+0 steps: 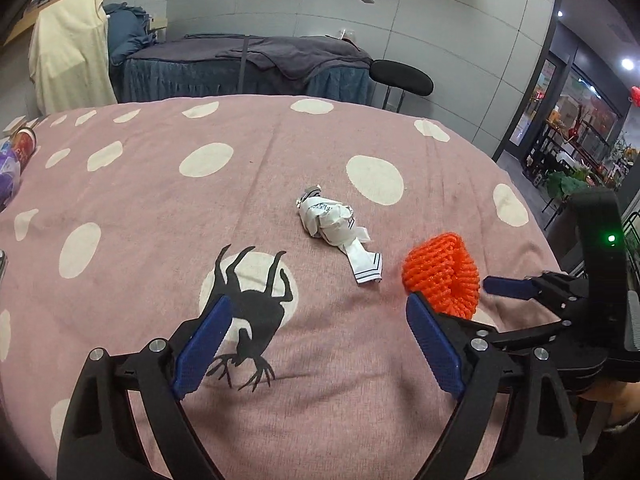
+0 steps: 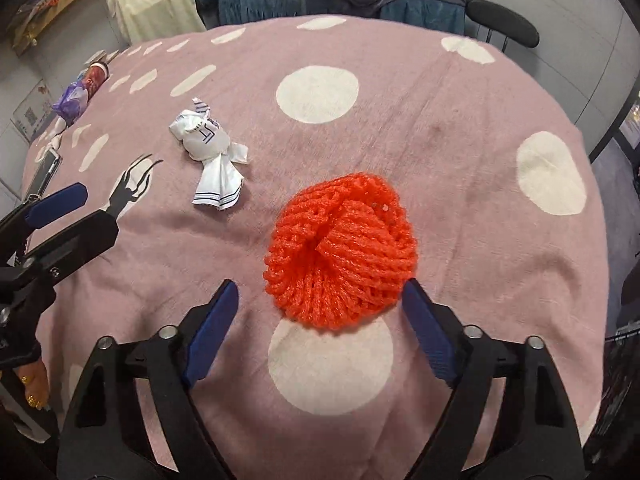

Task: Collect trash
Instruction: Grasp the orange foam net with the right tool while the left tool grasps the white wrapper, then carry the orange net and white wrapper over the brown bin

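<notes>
A pink cloth with cream spots (image 1: 280,160) covers the whole surface and fills most of both views; a black deer silhouette (image 1: 248,312) is printed on one spot in the lower middle of the left wrist view.

The left gripper (image 1: 316,344) rises from the bottom edge of its own view, its blue-padded tongs standing wide apart over the deer print, with nothing between them. The right gripper (image 2: 320,328) fills the bottom of its own view, tongs apart, not pressing on anything.

An orange foam net (image 2: 340,248) lies on the cloth at the centre of the right wrist view, its lower edge reaching between the right gripper's tips; whether the right tip touches it cannot be told.

A crumpled white wrapper (image 2: 212,156) lies upper left of the net, apart from it.
</notes>
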`<state>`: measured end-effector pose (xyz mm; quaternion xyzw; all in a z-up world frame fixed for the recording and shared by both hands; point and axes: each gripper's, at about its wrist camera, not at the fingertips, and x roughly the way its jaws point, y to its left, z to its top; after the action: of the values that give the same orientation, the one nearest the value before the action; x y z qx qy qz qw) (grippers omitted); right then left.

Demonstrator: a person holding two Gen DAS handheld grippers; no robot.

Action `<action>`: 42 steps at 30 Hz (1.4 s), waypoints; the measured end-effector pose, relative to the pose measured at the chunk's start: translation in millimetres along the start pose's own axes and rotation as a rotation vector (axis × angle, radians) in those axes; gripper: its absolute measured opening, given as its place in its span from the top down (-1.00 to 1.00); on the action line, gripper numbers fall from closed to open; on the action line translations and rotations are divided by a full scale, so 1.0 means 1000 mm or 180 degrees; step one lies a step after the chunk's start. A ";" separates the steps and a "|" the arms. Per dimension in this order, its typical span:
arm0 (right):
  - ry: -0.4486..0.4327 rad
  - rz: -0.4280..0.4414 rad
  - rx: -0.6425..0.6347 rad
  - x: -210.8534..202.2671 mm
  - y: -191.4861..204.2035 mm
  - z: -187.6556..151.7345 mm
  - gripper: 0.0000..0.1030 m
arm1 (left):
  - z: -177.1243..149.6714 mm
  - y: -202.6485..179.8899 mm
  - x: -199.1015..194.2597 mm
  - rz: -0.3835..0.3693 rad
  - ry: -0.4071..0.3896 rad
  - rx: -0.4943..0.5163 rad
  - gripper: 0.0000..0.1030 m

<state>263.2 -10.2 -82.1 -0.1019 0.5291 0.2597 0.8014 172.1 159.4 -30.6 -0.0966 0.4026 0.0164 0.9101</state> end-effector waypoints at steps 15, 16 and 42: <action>-0.0495 0.0021 0.0067 -0.058 -0.008 -0.037 0.56 | 0.047 -0.023 0.085 0.0258 0.0362 0.0076 -0.10; -0.0534 0.0022 0.0082 -0.062 -0.008 -0.042 0.56 | 0.047 -0.023 0.085 0.0325 0.0348 0.0099 -0.02; -0.1219 -0.0063 0.0608 -0.120 -0.061 -0.117 0.56 | -0.002 -0.079 -0.033 -0.0368 -0.0248 0.0083 0.38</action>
<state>165.7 -149.6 -29.6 0.0206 0.3884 0.2151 0.8958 157.2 83.0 5.3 -0.1071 0.3608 -0.0377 0.9257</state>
